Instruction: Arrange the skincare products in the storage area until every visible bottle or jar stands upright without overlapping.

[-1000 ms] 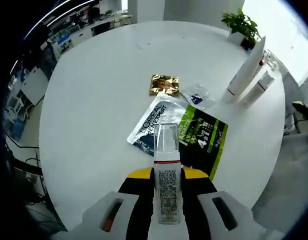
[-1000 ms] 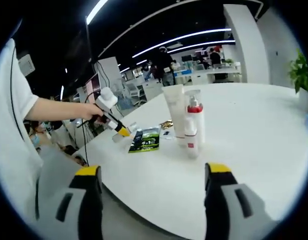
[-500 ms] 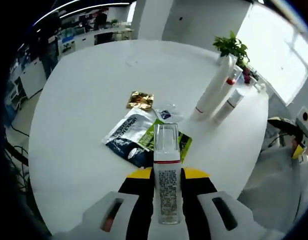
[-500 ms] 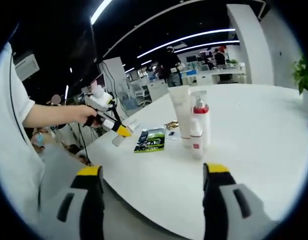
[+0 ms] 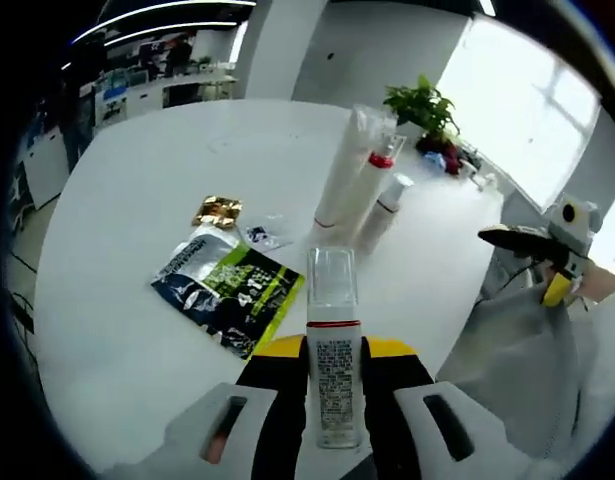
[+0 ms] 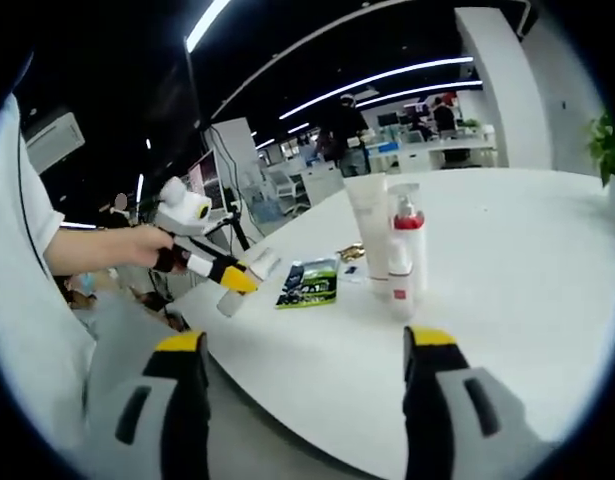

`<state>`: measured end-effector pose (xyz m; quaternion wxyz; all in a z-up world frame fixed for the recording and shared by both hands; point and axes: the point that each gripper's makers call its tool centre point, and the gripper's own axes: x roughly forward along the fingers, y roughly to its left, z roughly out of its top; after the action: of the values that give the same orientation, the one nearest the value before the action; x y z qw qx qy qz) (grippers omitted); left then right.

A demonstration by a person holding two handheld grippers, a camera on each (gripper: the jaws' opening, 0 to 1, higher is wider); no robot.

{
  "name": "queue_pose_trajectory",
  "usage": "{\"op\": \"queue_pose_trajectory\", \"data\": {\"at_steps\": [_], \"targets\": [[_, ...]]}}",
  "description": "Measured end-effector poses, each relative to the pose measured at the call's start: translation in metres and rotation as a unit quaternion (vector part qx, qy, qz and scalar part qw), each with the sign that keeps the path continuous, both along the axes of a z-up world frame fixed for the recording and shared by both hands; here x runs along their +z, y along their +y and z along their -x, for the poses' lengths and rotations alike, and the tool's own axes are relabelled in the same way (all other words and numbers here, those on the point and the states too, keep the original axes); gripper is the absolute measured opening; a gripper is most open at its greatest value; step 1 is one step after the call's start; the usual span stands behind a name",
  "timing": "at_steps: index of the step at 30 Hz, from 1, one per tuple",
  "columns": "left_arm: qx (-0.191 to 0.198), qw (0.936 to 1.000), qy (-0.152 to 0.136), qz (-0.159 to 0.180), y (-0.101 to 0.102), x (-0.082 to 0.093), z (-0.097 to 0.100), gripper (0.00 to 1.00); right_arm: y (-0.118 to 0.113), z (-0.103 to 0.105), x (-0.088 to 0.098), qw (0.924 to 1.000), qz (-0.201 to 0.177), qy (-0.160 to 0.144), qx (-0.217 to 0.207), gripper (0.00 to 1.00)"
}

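**me:** Left tool (image 5: 334,385) is clamped on the small clear-capped bottle (image 5: 333,340), jaws squeezing its labelled body from both sides, and it's hanging off the near edge of the tabletop (image 5: 137,180). You can spot it from the other side too, in the right gripper view, with the bottle poking out of the yellow tips (image 6: 249,272). Right tool (image 6: 305,400) has its jaws wide apart with nothing in them, also parked short of the tabletop.

**other guy:** how's that bottle gonna behave? looks tiny

**me:** My guess is light, rigid plastic, and smooth enough to slip if I relax. The narrow base means it'll probably tip easily when I set it down. I'd keep the grip on the label section, not on the clear cap, which might pop off. The other three are standing together further in: white tube (image 5: 342,165), red-collared pump bottle (image 5: 372,185), and small white bottle (image 5: 385,205). They're tall and thin, so I'd land mine a bit apart from them.

**other guy:** anything you can't see?

**me:** The bottle's base is buried between the jaws, so no idea about its fill level. The flat sachets (image 5: 227,300) overlap each other, and the small print on them is unreadable. Can't tell whether the three uprights touch each other.
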<state>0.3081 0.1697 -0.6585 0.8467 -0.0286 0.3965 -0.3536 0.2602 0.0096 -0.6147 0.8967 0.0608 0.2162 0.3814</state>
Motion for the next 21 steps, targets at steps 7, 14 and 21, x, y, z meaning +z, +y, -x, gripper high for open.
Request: {"op": "queue_pose_trajectory", "data": {"at_steps": [7,14,21], "targets": [[-0.010,0.9984,-0.020,0.051,-0.027,0.019,0.015,0.17,0.002,0.002,0.004,0.9999,-0.006,-0.008,0.005,0.74],[-0.024,0.9948,-0.024,0.096,-0.054,0.033,0.034,0.17,0.004,0.004,0.008,0.9997,-0.018,-0.007,0.013,0.72],[-0.026,0.9891,-0.027,0.142,-0.065,0.048,0.048,0.17,0.013,0.012,0.013,0.9982,-0.043,0.010,0.041,0.62]]}}
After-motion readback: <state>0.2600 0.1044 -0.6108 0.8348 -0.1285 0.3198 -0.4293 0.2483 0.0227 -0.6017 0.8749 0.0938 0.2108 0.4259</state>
